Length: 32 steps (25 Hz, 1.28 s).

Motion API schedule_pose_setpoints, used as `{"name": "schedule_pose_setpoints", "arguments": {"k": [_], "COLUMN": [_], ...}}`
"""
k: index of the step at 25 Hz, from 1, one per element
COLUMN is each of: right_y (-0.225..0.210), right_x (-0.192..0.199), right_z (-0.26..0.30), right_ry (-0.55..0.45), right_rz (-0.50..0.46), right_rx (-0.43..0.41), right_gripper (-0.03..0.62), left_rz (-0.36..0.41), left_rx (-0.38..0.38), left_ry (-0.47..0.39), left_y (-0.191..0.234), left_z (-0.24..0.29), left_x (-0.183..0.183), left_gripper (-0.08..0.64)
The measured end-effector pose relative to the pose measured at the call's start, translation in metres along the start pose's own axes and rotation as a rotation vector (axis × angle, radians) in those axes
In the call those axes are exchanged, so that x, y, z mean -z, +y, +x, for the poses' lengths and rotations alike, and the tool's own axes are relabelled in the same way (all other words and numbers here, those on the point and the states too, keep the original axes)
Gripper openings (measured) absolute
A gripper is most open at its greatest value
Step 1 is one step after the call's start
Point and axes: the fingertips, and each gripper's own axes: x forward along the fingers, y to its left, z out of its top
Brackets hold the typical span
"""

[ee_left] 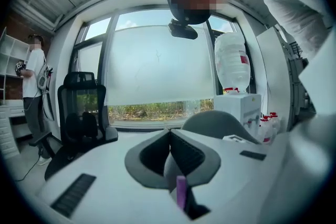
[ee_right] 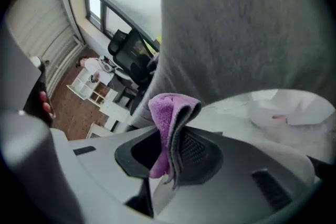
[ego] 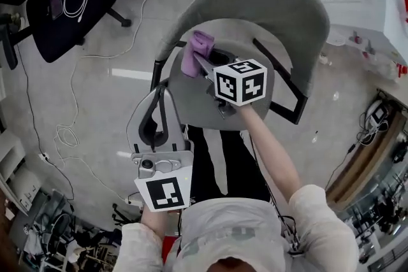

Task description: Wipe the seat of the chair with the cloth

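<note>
The right gripper [ego: 199, 62] was clamped on the purple cloth [ego: 196, 51], bunched at its tips over the chair seat [ego: 188, 99]; the left gripper [ego: 162, 92], jaws together and empty, hung alongside. Wiping apparently had yet to start: next, press the cloth down and sweep

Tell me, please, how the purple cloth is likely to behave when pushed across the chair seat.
Probably floppy: the cloth folds limply over the right gripper pinching it. Likely light, since that pinch alone holds it. Its fuzzy nap should drag, not slide, on the seat.
</note>
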Motion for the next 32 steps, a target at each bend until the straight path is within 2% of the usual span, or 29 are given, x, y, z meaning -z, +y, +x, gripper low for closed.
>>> {"name": "schedule_pose_setpoints", "arguments": {"k": [2,5,10,12,20,23,27,32], "right_y": [-0.015,-0.029,-0.042,-0.047,-0.065,-0.080,-0.096,-0.134], "right_x": [0.030,0.065,0.092,0.096,0.101,0.101,0.104,0.107], "right_z": [0.033,0.072,0.114,0.124,0.125,0.108,0.091,0.052], "right_ry": [0.080,0.154,0.198,0.202,0.244,0.253,0.261,0.253], "right_rz": [0.013,0.084,0.241,0.273,0.211,0.182,0.172,0.171], "right_rx": [0.009,-0.007,-0.038,-0.035,0.033,0.085,0.142,0.225], "right_gripper": [0.087,0.087,0.087,0.087,0.087,0.087,0.087,0.087], "left_rz": [-0.014,-0.023,-0.035,-0.033,-0.047,-0.042,-0.095,-0.058], "left_rx": [-0.003,-0.018,-0.047,-0.054,-0.061,-0.030,0.003,0.052], "left_ry": [0.014,0.039,0.097,0.118,0.130,0.133,0.164,0.138], "left_y": [0.001,0.008,0.022,0.027,0.026,0.016,0.015,-0.005], "left_z": [-0.001,-0.003,-0.009,-0.011,-0.008,-0.005,-0.004,0.006], "left_x": [0.019,0.046,0.083,0.094,0.105,0.103,0.102,0.086], "left_gripper": [0.012,0.012,0.012,0.012,0.012,0.012,0.012,0.012]}}
